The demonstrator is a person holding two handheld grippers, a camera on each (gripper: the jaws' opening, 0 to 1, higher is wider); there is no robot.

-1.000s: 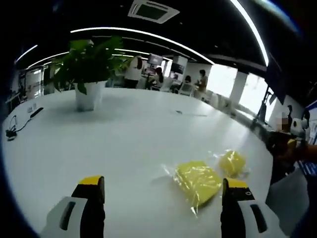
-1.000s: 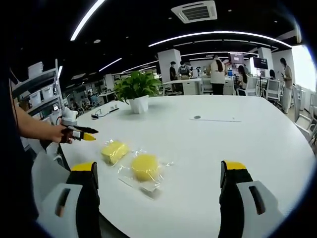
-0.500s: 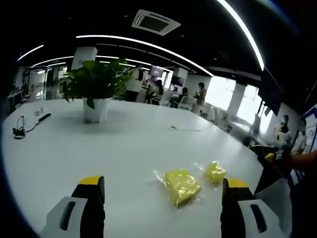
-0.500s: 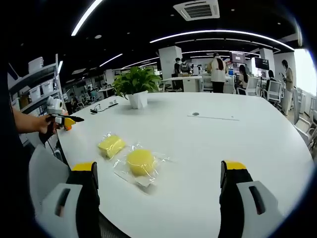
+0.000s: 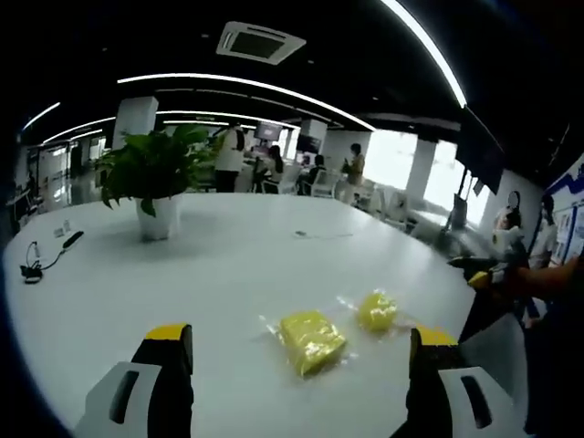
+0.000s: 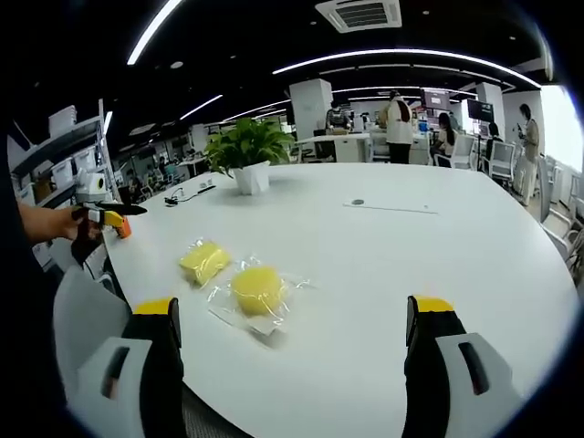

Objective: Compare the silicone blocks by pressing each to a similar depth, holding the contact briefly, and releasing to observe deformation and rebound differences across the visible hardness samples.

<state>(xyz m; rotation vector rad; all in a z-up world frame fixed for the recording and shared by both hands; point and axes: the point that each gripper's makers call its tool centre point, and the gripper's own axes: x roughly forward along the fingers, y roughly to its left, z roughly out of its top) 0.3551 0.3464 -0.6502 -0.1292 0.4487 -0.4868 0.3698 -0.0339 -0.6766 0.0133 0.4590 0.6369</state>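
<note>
Yellow bagged square block (image 5: 311, 339) and round block (image 5: 377, 310) sit side by side lower centre on the white surface (image 5: 228, 265), left claw (image 5: 301, 365) and right claw (image 6: 292, 351) both spread wide, gripping nothing.

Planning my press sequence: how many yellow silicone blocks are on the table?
2, both in clear wrap near the table edge: a squarish block and a round block beside it, apart. None appears hidden.

Left gripper (image 5: 299, 351) — black jaws, yellow tips, white housings.
</note>
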